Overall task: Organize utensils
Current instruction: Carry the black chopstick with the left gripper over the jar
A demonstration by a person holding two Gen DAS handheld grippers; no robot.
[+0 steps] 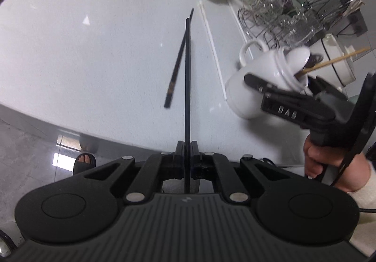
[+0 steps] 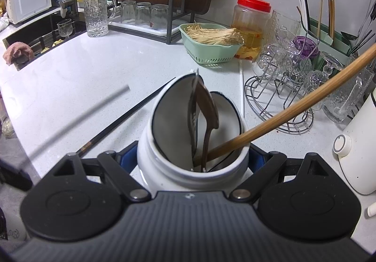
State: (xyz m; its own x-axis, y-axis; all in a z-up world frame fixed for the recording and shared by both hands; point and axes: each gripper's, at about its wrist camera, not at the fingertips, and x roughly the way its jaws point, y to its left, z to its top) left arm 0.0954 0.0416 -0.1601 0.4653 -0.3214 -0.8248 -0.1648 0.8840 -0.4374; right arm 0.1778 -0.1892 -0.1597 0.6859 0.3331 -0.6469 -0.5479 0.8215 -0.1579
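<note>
My left gripper is shut on a black chopstick that stands straight out from the jaws over the white counter. A second black chopstick lies on the counter just left of it, and a white chopstick lies to the right. My right gripper is shut on a tilted white ceramic jar, seen also in the left wrist view as jar. The jar holds white spoons, a brown spoon and a bamboo chopstick.
A green basket of enoki mushrooms, a wire rack of glasses and a green utensil holder stand at the back right. A white appliance is far right, the sink far left. A sandalled foot shows below the counter edge.
</note>
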